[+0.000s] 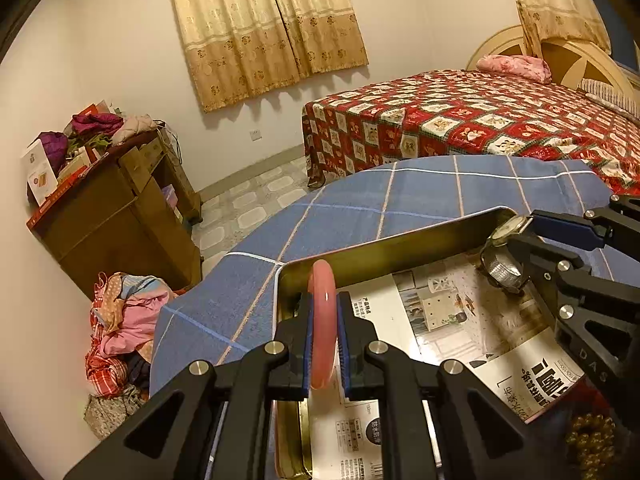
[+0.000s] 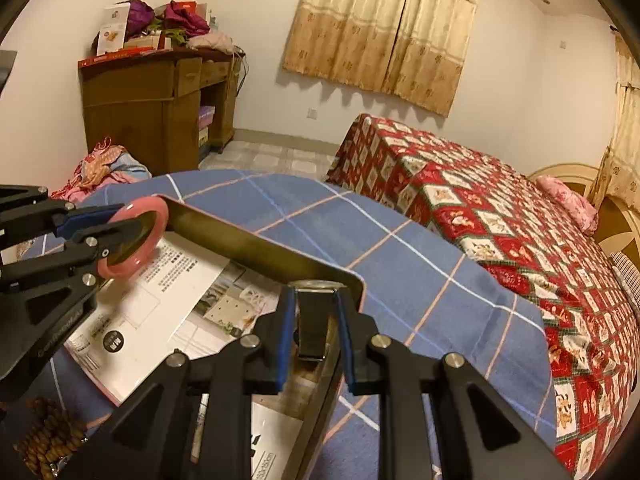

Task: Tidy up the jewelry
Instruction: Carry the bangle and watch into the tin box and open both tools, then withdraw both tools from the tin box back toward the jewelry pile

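The left gripper (image 1: 324,344) has its jaws closed edge-on against a smooth, glossy pink bangle (image 1: 322,320), held upright between the blue pads above the near-left corner of a shallow brass-coloured metal tray (image 1: 400,248). The right gripper (image 2: 314,336) has its jaws set around a wristwatch (image 2: 313,322), round pale dial uppermost and dark strap hanging between the pads at the tray's far-right corner; whether the pads actually clamp the watch cannot be told. The tray, lined with printed glossy paper (image 1: 404,320), rests on a blue checked cloth (image 2: 400,264) covering the counter, with a coil of brown wooden beads (image 2: 48,436) beside the tray.
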### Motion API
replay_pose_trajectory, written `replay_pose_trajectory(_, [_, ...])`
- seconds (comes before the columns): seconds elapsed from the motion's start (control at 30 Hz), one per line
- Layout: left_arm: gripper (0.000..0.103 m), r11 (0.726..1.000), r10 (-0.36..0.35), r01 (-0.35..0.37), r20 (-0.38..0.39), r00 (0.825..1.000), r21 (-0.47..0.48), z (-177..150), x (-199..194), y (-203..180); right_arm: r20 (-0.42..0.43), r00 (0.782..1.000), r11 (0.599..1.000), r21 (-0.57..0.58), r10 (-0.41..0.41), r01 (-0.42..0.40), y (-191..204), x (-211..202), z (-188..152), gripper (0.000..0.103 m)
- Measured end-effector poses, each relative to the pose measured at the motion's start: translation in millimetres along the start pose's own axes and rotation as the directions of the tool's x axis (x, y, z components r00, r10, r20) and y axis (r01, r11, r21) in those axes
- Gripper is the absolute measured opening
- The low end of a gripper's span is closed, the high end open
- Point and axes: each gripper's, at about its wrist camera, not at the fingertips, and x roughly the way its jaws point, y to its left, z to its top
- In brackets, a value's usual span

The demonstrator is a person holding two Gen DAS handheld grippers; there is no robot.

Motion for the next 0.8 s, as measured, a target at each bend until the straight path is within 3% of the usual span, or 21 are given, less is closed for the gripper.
replay_pose_trajectory(0.13, [0.011, 1.000, 0.012, -0.011, -0.012, 1.000, 0.023, -1.5, 0.2, -4.3, -0.001, 1.000, 1.000, -0.005, -0.003, 0.003, 1.0, -2.0, -1.4, 0.025])
replay_pose_trajectory(0.17, [0.023, 0.999, 0.024, -0.024, -0.014, 1.000, 0.025, -2.3, -0.1, -4.8, 0.000, 1.000, 1.000, 0.001, 0.002, -0.002, 0.1, -4.3, -1.6, 0.026])
replay_pose_trajectory(0.2, [0.050, 0.998, 0.053, -0.052, -0.019, 0.998, 0.027, -3.5, -0.6, -4.7, -0.002, 1.000, 1.000, 0.004, 0.011, -0.011, -0.7, -5.7, -2.1, 0.028])
replay_pose_trajectory(0.27, [0.083, 0.996, 0.087, -0.088, 0.017, 0.996, 0.022, -6.7, -8.7, -2.8, -0.003, 1.000, 1.000, -0.007, -0.002, 0.002, 0.3, -9.0, -2.9, 0.028])
replay_pose_trajectory(0.37, [0.083, 0.996, 0.084, -0.084, 0.037, 0.996, 0.014, -10.1, -17.1, 4.2, 0.007, 1.000, 1.000, -0.017, -0.020, 0.020, -3.1, -16.3, -6.7, 0.046])
replay_pose_trajectory(0.53, [0.083, 0.996, 0.084, -0.083, 0.020, 0.996, -0.023, -16.9, -21.4, 17.0, -0.001, 1.000, 0.999, 0.043, -0.020, 0.020, -14.3, -25.4, -13.0, 0.049])
replay_pose_trajectory(0.63, [0.083, 0.996, 0.081, -0.080, 0.020, 0.997, -0.035, -21.0, -24.2, 21.1, 0.005, 1.000, 0.999, 0.049, -0.024, 0.024, -15.4, -30.5, -16.1, 0.059])
replay_pose_trajectory(0.8, [0.083, 0.994, 0.098, -0.096, 0.018, 0.995, -0.055, -25.9, -28.7, 27.5, -0.006, 1.000, 0.998, 0.070, -0.005, 0.006, -16.8, -39.1, -20.5, 0.060])
